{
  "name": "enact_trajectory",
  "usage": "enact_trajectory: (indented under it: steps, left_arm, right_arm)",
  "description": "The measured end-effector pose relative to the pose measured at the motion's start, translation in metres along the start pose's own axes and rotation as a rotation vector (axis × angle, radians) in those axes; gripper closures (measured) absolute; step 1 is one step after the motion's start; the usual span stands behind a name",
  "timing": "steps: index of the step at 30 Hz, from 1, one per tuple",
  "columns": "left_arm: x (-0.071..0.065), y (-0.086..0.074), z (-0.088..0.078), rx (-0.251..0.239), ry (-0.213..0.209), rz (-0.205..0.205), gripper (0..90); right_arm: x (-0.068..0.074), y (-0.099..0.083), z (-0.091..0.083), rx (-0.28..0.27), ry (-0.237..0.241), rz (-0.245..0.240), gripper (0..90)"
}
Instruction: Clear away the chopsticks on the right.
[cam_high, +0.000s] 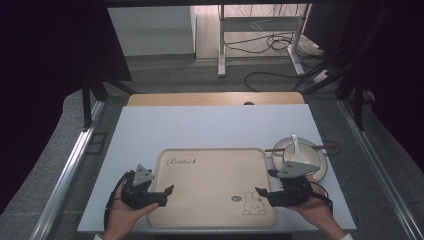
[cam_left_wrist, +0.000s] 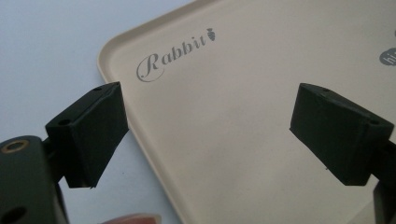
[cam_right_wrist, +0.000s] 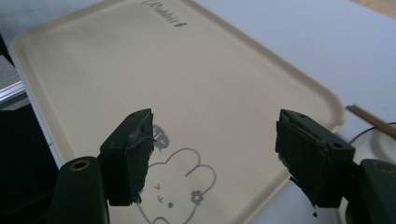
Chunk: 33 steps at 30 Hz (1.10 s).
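Hovering over the beige rabbit tray (cam_high: 210, 175), the left gripper (cam_high: 167, 192) and right gripper (cam_high: 262, 186) both hold their jaws wide apart, gripping nothing.

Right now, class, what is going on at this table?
A person sits at a white table with a pair of tongs in each hand. The left tongs hover open over the left edge of a beige tray printed with a rabbit. The right tongs hover open over the tray's right side, gripping nothing. To the right of the tray sit a bowl with a spoon in it and chopsticks.
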<state>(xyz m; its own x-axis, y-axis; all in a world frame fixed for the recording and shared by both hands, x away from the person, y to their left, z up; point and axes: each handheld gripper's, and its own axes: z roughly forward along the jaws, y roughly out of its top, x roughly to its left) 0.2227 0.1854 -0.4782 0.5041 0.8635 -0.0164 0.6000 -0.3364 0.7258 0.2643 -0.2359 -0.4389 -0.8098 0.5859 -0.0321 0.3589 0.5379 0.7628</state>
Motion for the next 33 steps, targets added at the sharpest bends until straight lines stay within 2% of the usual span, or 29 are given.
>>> enact_trajectory:
  steps: [2,4,5,8,9,10,11,12,14,15,16,17,18,19,20,22,23,25,26,30,31,33]
  left_arm:
    - [0.0,0.002,0.001,-0.003,-0.002,0.003,11.1]
    - [0.002,0.003,0.003,-0.001,-0.005,0.003,11.1]
    - [0.002,0.003,0.003,-0.001,-0.005,0.003,11.1]
    - [0.003,0.004,0.004,0.001,-0.005,0.008,11.1]
    - [0.004,0.004,0.004,0.001,-0.006,0.008,11.2]
    - [0.005,0.004,0.005,0.001,-0.007,0.004,11.2]
    - [0.005,0.004,0.005,0.001,-0.007,0.002,11.2]
    - [0.006,0.005,0.006,-0.001,-0.008,-0.002,11.3]
    - [0.006,0.005,0.007,0.003,-0.006,0.005,11.3]
    - [0.006,0.005,0.007,0.003,-0.006,0.005,11.3]
    - [0.007,0.006,0.007,0.002,-0.005,0.006,11.3]
    - [0.008,0.006,0.007,0.0,-0.001,0.005,11.3]
    - [0.008,0.005,0.007,0.001,0.0,0.001,11.3]
    - [0.009,0.005,0.008,0.003,0.001,-0.003,11.3]
    - [0.009,0.004,0.008,0.006,0.003,-0.006,11.3]
    - [0.01,0.003,0.009,0.01,0.008,-0.008,11.4]
    - [0.01,0.003,0.009,0.012,0.01,-0.008,11.5]
    - [0.011,0.001,0.009,0.016,0.014,-0.009,11.5]
    - [0.011,0.001,0.009,0.017,0.018,-0.011,11.5]
    - [0.014,0.001,0.01,0.019,0.026,-0.018,11.6]
    - [0.014,0.001,0.01,0.019,0.026,-0.018,11.6]
    - [0.014,0.0,0.011,0.026,0.029,-0.017,11.6]
  right_arm:
    - [-0.003,0.003,-0.003,-0.003,-0.008,0.003,28.5]
    - [-0.013,0.013,-0.015,-0.021,-0.038,0.033,29.6]
    - [-0.013,0.013,-0.015,-0.021,-0.038,0.033,29.6]
    - [-0.026,0.022,-0.026,-0.013,-0.095,0.037,32.2]
    - [-0.038,0.026,-0.032,-0.011,-0.124,0.045,34.0]
    - [-0.038,0.026,-0.032,-0.011,-0.124,0.045,34.0]
    - [-0.045,0.028,-0.035,-0.011,-0.135,0.056,34.6]
    - [-0.059,0.031,-0.039,-0.01,-0.149,0.085,35.6]
    - [-0.073,0.034,-0.042,0.0,-0.157,0.108,36.3]
    - [-0.073,0.034,-0.042,0.0,-0.157,0.108,36.3]
    - [-0.087,0.035,-0.044,0.01,-0.171,0.127,36.8]
    - [-0.087,0.035,-0.044,0.01,-0.171,0.127,36.8]
    - [-0.1,0.035,-0.046,0.019,-0.176,0.15,37.4]
    - [-0.1,0.035,-0.046,0.019,-0.176,0.15,37.4]
    - [-0.106,0.035,-0.047,0.026,-0.184,0.156,38.1]
    - [-0.118,0.033,-0.049,0.041,-0.206,0.162,38.3]
    - [-0.128,0.03,-0.051,0.055,-0.227,0.167,38.6]
    - [-0.138,0.028,-0.055,0.072,-0.26,0.168,39.7]
    - [-0.138,0.028,-0.055,0.072,-0.26,0.168,39.7]
    - [-0.16,0.022,-0.063,0.072,-0.263,0.218,44.2]
    - [-0.169,0.019,-0.063,0.09,-0.281,0.225,45.4]
    - [-0.173,0.016,-0.063,0.106,-0.289,0.232,46.2]
